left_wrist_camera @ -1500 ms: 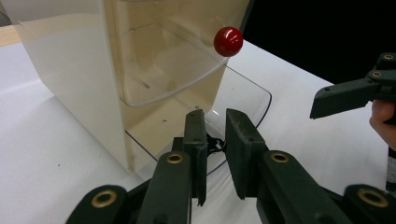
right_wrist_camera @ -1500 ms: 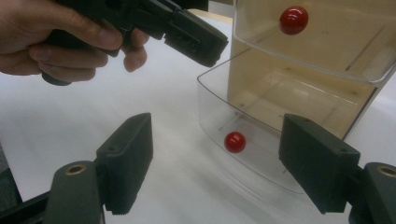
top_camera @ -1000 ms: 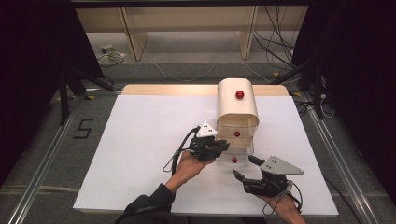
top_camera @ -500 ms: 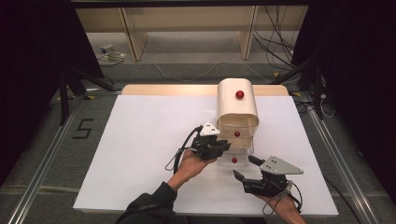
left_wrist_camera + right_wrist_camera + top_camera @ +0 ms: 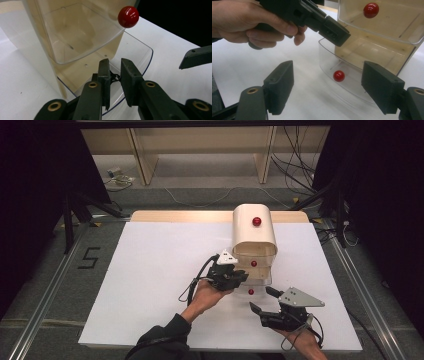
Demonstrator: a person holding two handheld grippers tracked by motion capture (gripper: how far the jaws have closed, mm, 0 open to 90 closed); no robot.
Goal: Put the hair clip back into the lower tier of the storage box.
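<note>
So the left gripper [image 5: 115,82] has its two black jaws nearly closed, just a thin gap between them, sitting right over the curved rim of the lower clear drawer [image 5: 140,53], which is pulled out onto the white table [image 5: 170,52]. Above it there's another clear drawer [image 5: 75,32] with a shiny red knob [image 5: 128,16] on its front, set in a pale wooden cabinet [image 5: 40,35], and a dark jaw of the other gripper [image 5: 196,56] pokes in from the right edge

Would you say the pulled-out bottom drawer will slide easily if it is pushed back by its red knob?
Probably: the bottom drawer is thin clear plastic and looks empty, so likely light. Its round red knob is glossy, so closed jaws may slip off it. The wooden cabinet stands tall and narrow, so a hard push might shift it.
</note>
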